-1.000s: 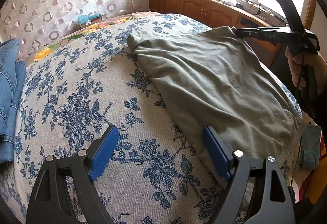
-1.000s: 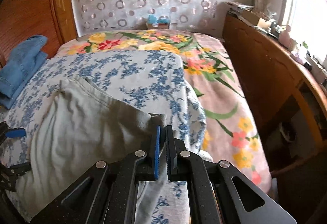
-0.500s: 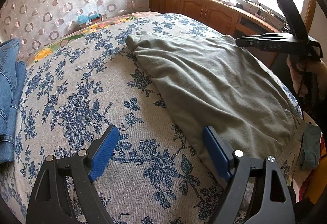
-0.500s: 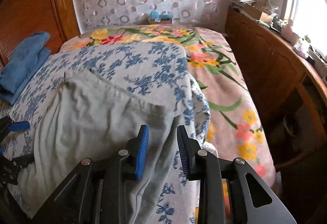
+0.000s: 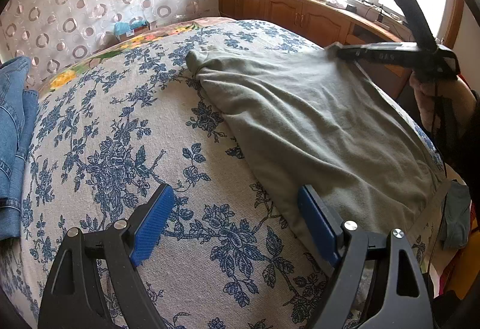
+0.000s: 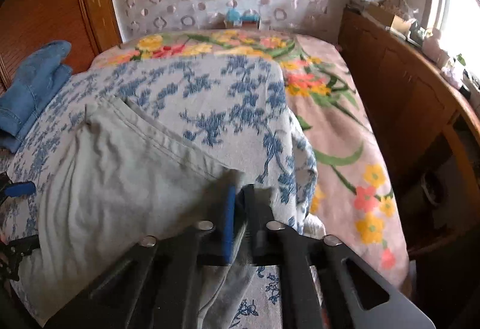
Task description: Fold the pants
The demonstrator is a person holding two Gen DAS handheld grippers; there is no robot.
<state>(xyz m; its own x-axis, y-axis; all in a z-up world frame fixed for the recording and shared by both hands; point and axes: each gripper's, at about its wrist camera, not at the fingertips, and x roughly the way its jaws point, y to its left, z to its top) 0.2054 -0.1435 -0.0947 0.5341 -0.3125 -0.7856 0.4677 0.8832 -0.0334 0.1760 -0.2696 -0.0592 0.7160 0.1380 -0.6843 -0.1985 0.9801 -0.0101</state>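
Grey-green pants (image 5: 315, 119) lie folded flat on the right half of the blue-flowered bed cover (image 5: 105, 149). My left gripper (image 5: 234, 189) hovers open low over the cover. Its right pad (image 5: 315, 218) is at the pants' near edge and nothing sits between the pads. My right gripper (image 6: 237, 194) is shut on the pants' (image 6: 120, 179) far right corner near the bed's edge. In the left wrist view the right gripper (image 5: 337, 52) comes in from the right, held by a hand (image 5: 432, 95). The left gripper's blue pad (image 6: 18, 188) shows at the left edge of the right wrist view.
Folded blue jeans (image 5: 12, 134) lie at the bed's left side by a wooden headboard (image 6: 45, 8). A pink flowered blanket (image 6: 345, 134) covers the bed's far and right parts. Wooden cabinets (image 5: 300, 14) with clutter run under the window. A small box (image 5: 132, 27) stands beyond the bed.
My right gripper opened, let the pants' corner drop flat, then shut on that corner again a little further forward. The left gripper has not moved.
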